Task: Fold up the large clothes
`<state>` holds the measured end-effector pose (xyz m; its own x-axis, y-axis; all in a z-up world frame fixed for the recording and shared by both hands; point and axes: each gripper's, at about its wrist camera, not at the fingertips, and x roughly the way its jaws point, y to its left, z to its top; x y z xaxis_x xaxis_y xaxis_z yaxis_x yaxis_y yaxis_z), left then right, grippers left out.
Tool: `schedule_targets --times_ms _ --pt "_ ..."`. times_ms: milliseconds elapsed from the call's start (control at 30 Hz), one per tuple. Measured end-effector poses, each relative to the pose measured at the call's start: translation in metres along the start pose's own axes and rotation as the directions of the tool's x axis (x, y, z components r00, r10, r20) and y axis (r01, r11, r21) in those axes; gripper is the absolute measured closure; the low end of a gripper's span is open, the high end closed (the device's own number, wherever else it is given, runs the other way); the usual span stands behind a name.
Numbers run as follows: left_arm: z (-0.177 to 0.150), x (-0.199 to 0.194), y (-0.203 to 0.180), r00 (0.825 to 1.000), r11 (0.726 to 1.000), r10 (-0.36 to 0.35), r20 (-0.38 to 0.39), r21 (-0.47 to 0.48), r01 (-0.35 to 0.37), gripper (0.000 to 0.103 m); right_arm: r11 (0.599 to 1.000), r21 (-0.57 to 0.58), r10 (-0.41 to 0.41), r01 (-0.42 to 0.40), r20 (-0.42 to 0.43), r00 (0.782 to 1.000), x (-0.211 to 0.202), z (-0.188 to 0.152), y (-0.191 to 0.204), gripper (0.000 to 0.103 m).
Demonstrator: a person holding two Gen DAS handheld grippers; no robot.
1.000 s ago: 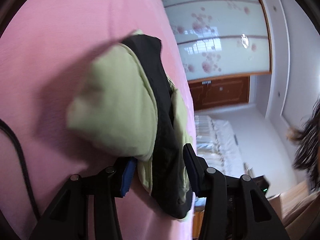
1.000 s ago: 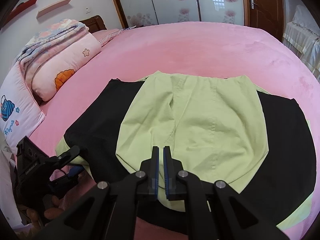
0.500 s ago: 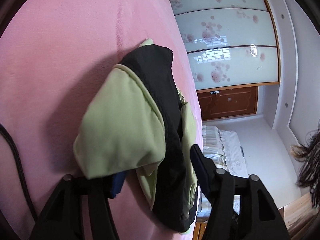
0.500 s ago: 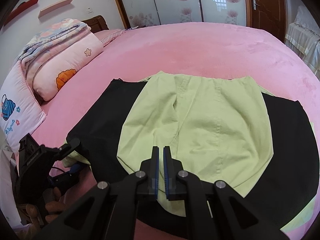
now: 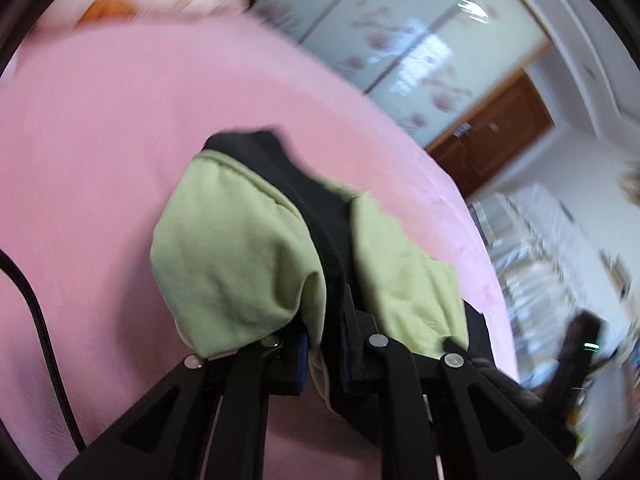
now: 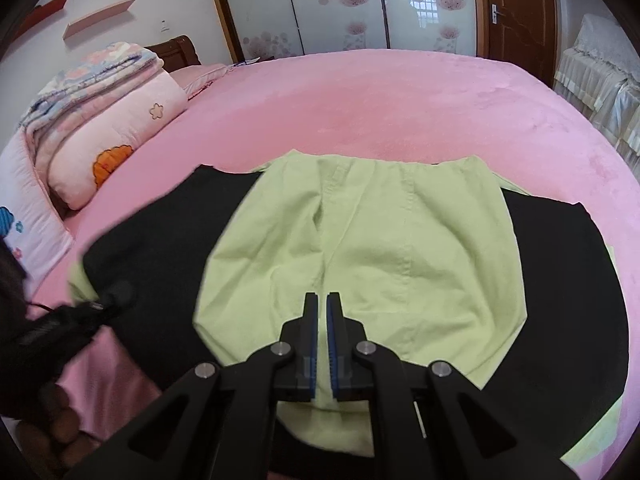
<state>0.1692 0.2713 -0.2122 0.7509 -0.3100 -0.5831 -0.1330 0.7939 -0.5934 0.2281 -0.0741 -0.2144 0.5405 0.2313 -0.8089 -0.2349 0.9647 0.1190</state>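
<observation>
A large light-green and black garment (image 6: 360,248) lies spread on the pink bed (image 6: 400,112), green panel in the middle, black panels at both sides. My right gripper (image 6: 322,300) is shut and empty, hovering over the near edge of the green panel. My left gripper (image 5: 324,340) is shut on the garment's left corner (image 5: 248,256), with green and black fabric bunched between its fingers. In the right wrist view the left gripper (image 6: 100,304) shows blurred at the garment's left edge, the hand below it.
Folded pink and floral quilts (image 6: 104,120) and a pillow (image 6: 28,236) lie at the bed's left side. Sliding floral glass doors (image 6: 340,4) and a brown door (image 6: 516,12) stand behind. A black cable (image 5: 44,344) runs along the left.
My left gripper has closed on the garment's left corner and swung, so its view is blurred and rotated. The right gripper has stayed shut over the green panel.
</observation>
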Motion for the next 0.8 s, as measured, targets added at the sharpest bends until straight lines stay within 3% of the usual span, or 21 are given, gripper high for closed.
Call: schedule_targets --times_ms 100,233,367,467,567,667,733,800 --pt "0.008 -0.007 -0.039 0.999 0.992 -0.030 0.019 0.123 0.027 0.094 1.000 0.019 0.022 -0.019 -0.112 0.993 0.035 -0.023 -0.007 0.099" --pt "0.005 -0.001 -0.093 0.998 0.953 -0.065 0.010 0.299 0.059 0.094 0.998 0.051 0.047 -0.044 -0.055 0.997 0.034 -0.036 -0.014 0.099" --pt "0.004 0.008 -0.147 0.993 0.890 -0.117 -0.019 0.441 0.114 0.094 0.976 0.166 0.146 -0.139 -0.032 0.989 0.026 -0.043 -0.035 0.099" --pt "-0.008 0.015 -0.190 0.985 0.804 -0.159 -0.070 0.570 0.170 0.094 0.944 0.261 0.213 -0.202 -0.015 0.977 0.007 -0.053 -0.060 0.099" --pt "-0.035 0.029 -0.237 0.966 0.698 -0.199 -0.165 0.668 0.257 0.094 0.921 0.336 0.203 -0.197 0.018 0.979 -0.026 -0.072 -0.096 0.099" --pt "-0.074 0.052 -0.274 0.936 0.594 -0.199 -0.291 0.723 0.351 0.094 0.910 0.406 0.080 -0.084 0.025 0.996 -0.066 -0.097 -0.140 0.099" --pt "-0.106 0.072 -0.293 0.914 0.533 -0.159 -0.374 0.747 0.398 0.094 0.891 0.454 -0.006 -0.001 0.014 1.000 -0.086 -0.113 -0.167 0.099" --pt "-0.134 0.091 -0.302 0.895 0.491 -0.110 -0.431 0.760 0.427 0.094 0.862 0.498 -0.098 0.090 -0.009 0.995 -0.106 -0.130 -0.195 0.099"
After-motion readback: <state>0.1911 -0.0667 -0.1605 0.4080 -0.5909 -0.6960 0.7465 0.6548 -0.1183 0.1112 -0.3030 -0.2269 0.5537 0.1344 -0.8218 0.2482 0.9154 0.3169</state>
